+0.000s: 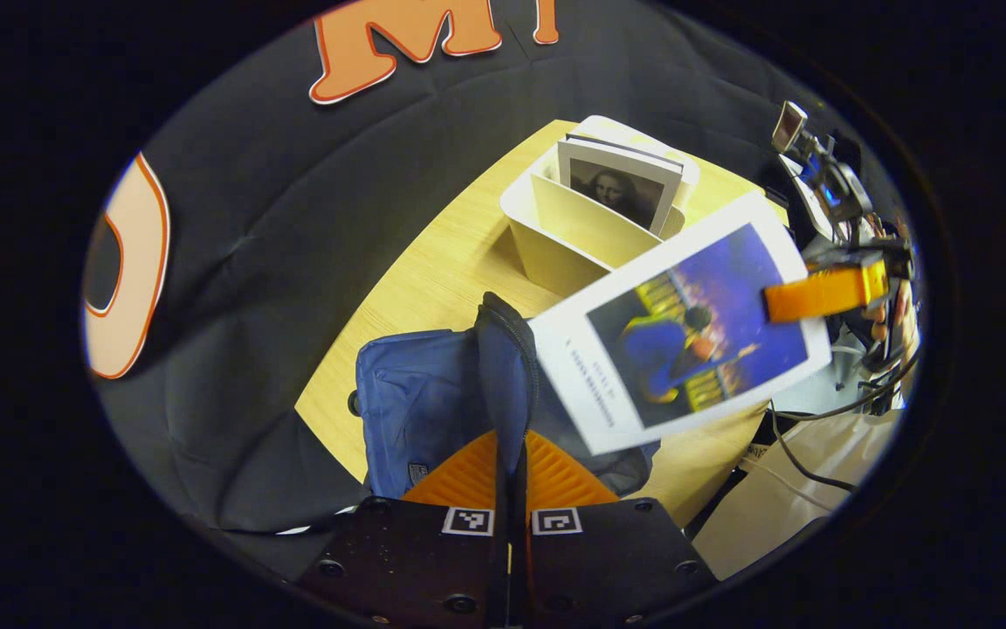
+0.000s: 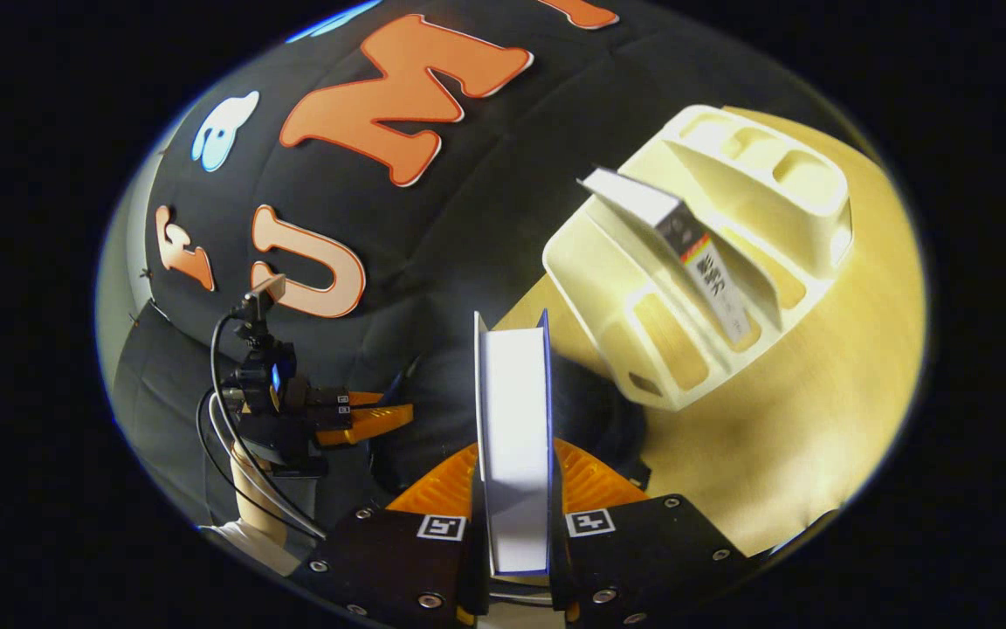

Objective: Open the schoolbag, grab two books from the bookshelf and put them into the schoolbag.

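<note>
Held book (image 1: 686, 328) over schoolbag (image 1: 433, 393) mouth, bookshelf (image 1: 590, 231) just behind

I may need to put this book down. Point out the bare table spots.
Bare table lies between the bag and the rack, along the cloth wall. In the right gripper view, bare wood spreads beside the rack. Around the bag's mouth it is crowded by the held book and both grippers.

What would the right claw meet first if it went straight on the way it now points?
Probably the dark schoolbag just beyond the book it holds; the white bookshelf lies further right. Depth is unclear.
</note>
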Demonstrator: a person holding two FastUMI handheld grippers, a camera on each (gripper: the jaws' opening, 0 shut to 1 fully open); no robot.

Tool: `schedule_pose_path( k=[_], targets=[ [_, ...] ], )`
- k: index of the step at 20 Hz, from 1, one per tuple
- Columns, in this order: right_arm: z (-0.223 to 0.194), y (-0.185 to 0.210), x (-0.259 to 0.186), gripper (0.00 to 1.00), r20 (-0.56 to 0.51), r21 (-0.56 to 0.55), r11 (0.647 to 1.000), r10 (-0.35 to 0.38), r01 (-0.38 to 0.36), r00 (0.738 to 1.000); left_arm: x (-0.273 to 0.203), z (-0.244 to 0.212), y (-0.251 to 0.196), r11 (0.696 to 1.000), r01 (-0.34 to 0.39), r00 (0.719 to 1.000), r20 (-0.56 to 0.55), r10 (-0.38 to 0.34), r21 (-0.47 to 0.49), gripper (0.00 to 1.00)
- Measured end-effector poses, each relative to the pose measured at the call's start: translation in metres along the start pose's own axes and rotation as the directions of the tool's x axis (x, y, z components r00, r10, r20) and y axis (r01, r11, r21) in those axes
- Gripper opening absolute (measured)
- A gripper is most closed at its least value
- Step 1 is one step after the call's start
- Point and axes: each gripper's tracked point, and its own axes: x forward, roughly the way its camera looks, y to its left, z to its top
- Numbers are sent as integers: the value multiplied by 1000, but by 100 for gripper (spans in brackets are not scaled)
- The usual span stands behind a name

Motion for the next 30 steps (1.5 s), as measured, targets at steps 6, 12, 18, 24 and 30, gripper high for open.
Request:
schedule_pose_path(
  k=[6, 12, 18, 24, 30],
  targets=[
    [-37, -14, 79, 27, -18, 0, 999, -43, 43, 999, 2, 7, -15, 1000, 6, 1000, -5, -6, 24, 1],
    [-54, -8, 138, 27, -48, 14, 995, -100, 101, 994, -2, 10, -32, 996, 31, 999, -6, -31, 83, 1],
    [-50, -11, 164, 36, -35, -25, 990, -140, 139, 990, 8, 7, -17, 998, 7, 1000, -26, -5, 70, 1],
    [-86, -9, 179, 80, -237, 17, 990, -130, 138, 963, 9, 11, -21, 996, 12, 999, -35, -9, 84, 1],
    [-77, -22, 142, 95, -222, -107, 972, -230, 211, 948, 4, 9, -5, 1000, 18, 999, -28, -17, 12, 1]
  ],
)
